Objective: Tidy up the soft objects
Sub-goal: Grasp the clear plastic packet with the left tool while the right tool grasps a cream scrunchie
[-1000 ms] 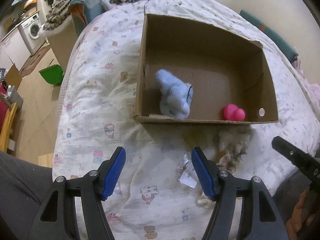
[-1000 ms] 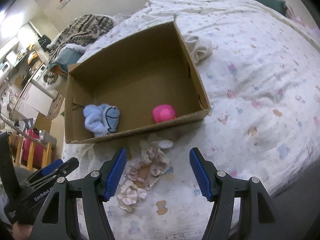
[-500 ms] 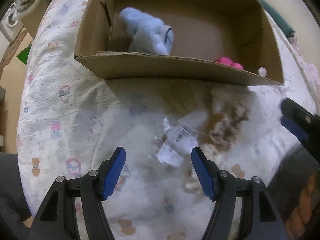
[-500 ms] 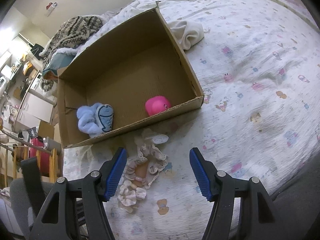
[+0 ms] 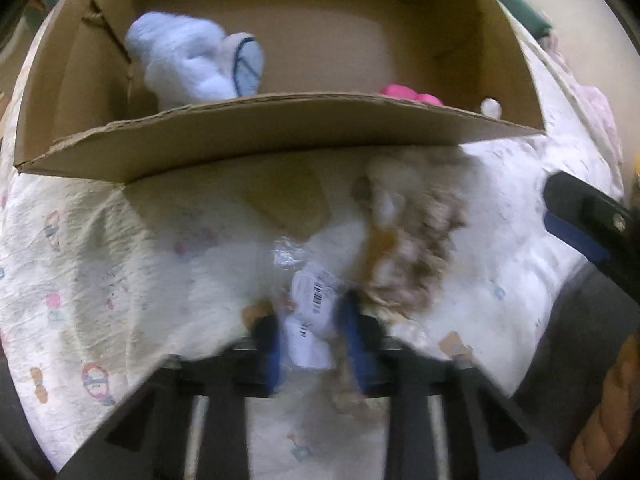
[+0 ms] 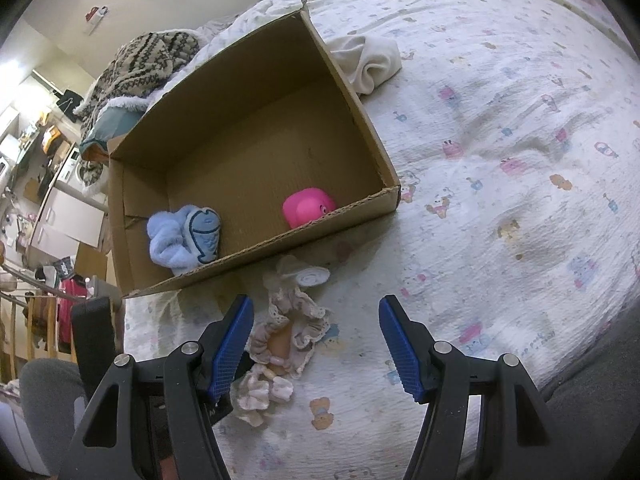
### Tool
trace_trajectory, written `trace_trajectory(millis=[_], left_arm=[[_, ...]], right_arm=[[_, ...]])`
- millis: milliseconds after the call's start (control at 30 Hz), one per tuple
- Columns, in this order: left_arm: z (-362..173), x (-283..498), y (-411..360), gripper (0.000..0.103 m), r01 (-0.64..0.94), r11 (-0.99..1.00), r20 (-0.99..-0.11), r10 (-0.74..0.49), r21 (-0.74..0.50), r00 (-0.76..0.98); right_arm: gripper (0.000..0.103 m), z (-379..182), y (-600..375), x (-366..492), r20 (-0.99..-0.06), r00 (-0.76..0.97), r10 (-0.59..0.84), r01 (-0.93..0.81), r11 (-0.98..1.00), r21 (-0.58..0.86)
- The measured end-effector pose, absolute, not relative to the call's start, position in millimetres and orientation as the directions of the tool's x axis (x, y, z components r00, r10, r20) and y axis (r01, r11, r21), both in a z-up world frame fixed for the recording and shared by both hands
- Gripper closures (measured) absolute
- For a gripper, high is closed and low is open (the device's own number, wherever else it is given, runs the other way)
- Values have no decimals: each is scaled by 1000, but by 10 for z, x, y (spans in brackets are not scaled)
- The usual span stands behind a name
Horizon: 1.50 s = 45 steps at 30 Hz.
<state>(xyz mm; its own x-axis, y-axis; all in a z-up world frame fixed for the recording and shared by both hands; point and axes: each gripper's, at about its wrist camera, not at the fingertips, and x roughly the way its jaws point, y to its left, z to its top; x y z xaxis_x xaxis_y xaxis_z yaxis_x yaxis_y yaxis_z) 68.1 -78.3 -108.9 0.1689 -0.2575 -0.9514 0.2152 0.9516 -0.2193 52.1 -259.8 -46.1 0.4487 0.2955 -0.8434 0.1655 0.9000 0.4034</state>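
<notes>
Down on the bed (image 6: 500, 120), the left gripper (image 5: 312, 340) has its jaws clenched on a clear labelled packet (image 5: 314, 304); the right gripper (image 6: 316, 344) hangs released above frilly scrunchies (image 6: 294, 320).

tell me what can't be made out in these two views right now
- Left wrist view: the left gripper fingers are motion-blurred around the clear packet; whether they pinch it is unclear, and its label is unreadable.
- Left wrist view: the cardboard box near wall hides most of the pink toy.
- Right wrist view: the right gripper finger covers part of the frilly scrunchies.
</notes>
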Motion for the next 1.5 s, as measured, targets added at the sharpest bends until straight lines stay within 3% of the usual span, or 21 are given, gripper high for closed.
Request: trace_trajectory(millis=[333,800,967,1133,1200,1500], left_arm=[[-747,429,-476,90,155,958,-941,-270,-241,205],[-425,293,-176,90,68,981,-925,-196,-183,325],[-440,341,-146,90,32,986,-927,-165,-164,338],[-458,346,-135,90,15,988,-926,-147,-151,348],[-462,353,-122,90,11,989,-927,-143,-149,347],[-398,350,-107,91,-5,988,-914,-140,-154,380]], right_arm=[[35,-496,-2556,509,-845,426,323,140,899,414],[35,-1030,-2019,449,-843,153,516,120,837,534],[48,-1126,-1821,482,-868,111,484,86,865,494],[75,-1173,-1760,452,-888,102,449,71,887,457],[81,-1132,-1756,421,-880,107,463,68,880,471],[83,-715,-1776,205,-801,212,560,-27,822,568]])
